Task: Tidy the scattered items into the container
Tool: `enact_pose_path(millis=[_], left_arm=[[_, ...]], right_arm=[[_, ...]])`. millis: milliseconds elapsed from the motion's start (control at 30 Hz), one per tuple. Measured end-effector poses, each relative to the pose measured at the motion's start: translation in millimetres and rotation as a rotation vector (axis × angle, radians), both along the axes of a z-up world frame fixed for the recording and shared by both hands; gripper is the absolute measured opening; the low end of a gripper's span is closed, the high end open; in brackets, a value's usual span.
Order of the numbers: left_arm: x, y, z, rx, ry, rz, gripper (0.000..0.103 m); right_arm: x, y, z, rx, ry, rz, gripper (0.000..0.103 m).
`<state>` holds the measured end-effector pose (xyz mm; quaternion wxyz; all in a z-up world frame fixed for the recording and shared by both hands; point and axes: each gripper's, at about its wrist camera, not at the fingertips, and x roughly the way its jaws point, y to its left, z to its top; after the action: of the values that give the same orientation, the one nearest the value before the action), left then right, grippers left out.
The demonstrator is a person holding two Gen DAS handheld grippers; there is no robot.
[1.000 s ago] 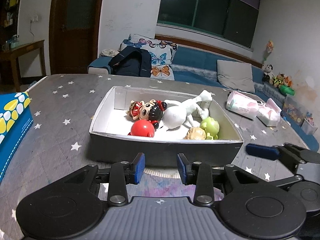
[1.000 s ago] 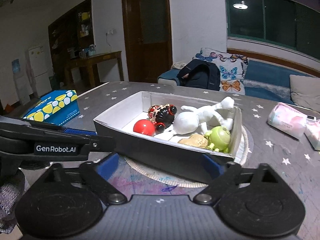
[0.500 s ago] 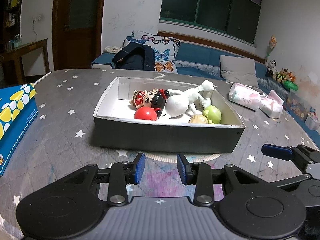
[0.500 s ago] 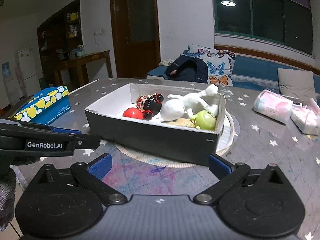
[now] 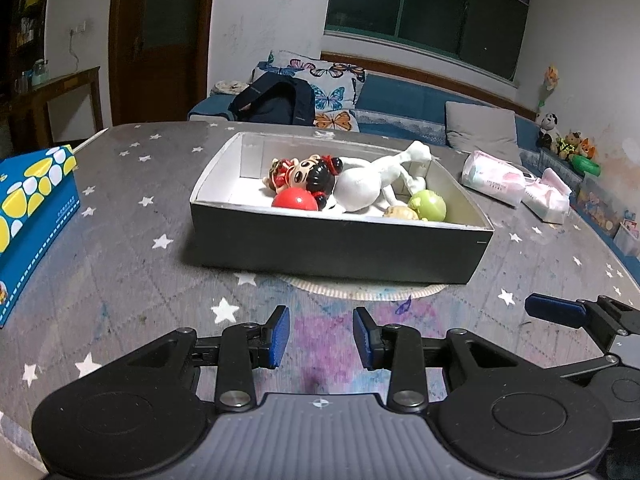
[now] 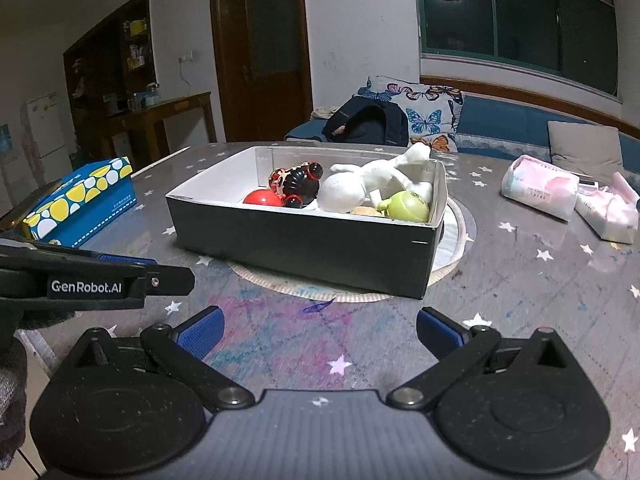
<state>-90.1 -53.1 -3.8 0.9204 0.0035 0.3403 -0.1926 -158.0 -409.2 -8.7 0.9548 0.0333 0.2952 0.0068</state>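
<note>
Box (image 5: 336, 240), dark-walled and white inside, stands on the star-patterned tabletop (image 5: 120, 240) atop a round pale mat (image 6: 456, 236), ahead of both tongs. Inside it lie a red ball (image 5: 295, 201) against the near wall, a doll (image 5: 308, 172) with black hair and red bobbles just behind the ball, a white plush figure (image 5: 372, 184) stretched toward the far right corner, a green round toy (image 5: 428, 205), and a tan toy (image 5: 401, 213) beside the green one, mostly hidden by the near wall. In the right wrist view the same contents appear: ball (image 6: 262, 198), doll (image 6: 298, 184), plush (image 6: 360, 186), green toy (image 6: 408, 206). Left tongs (image 5: 320, 336) hover low over the tabletop, well short of the box; the blue pads (image 5: 280, 334) stand apart with a moderate gap and nothing between them. Right tongs (image 6: 318, 330) are spread wide and released, likewise holding nothing, with the tabletop showing between the fingers (image 6: 200, 330). Each tool is visible at the edge of the other's view. A blue carton (image 5: 28, 208) with yellow and white spots sits on the tabletop to the left of the box, well apart from it. Two pink-and-white tissue packs (image 6: 540, 188) lie to the right of the box, near each other. A sofa (image 5: 400, 96) with butterfly cushions stands beyond the tabletop.
</note>
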Motion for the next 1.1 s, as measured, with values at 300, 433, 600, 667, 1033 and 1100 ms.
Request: enact_pose_path(millis=[300, 433, 600, 667, 1033, 1100], left_arm=[[-1.7, -2.4, -5.5, 0.003, 0.007, 0.000, 0.037], [-2.4, -3.3, -7.5, 0.004, 0.003, 0.004, 0.037], [-1.2, -4.1, -8.7, 0.003, 0.001, 0.011, 0.037], [0.0, -3.8, -9.4, 0.003, 0.003, 0.016, 0.037], [4.6, -4.9, -12.2, 0.009, 0.011, 0.020, 0.037], [5.3, -6.3, -12.0, 0.014, 0.009, 0.017, 0.037]], right_arm=[[-0.3, 4.3, -4.8, -0.025, -0.004, -0.026, 0.103], [0.6, 4.9, -7.7, -0.034, 0.000, -0.030, 0.103], [1.2, 4.8, -10.4, -0.043, 0.003, -0.037, 0.103], [1.8, 4.4, -11.6, -0.046, 0.004, -0.038, 0.103], [7.8, 2.5, -17.1, -0.047, 0.020, -0.044, 0.103], [9.0, 2.1, -17.6, -0.047, 0.021, -0.044, 0.103]])
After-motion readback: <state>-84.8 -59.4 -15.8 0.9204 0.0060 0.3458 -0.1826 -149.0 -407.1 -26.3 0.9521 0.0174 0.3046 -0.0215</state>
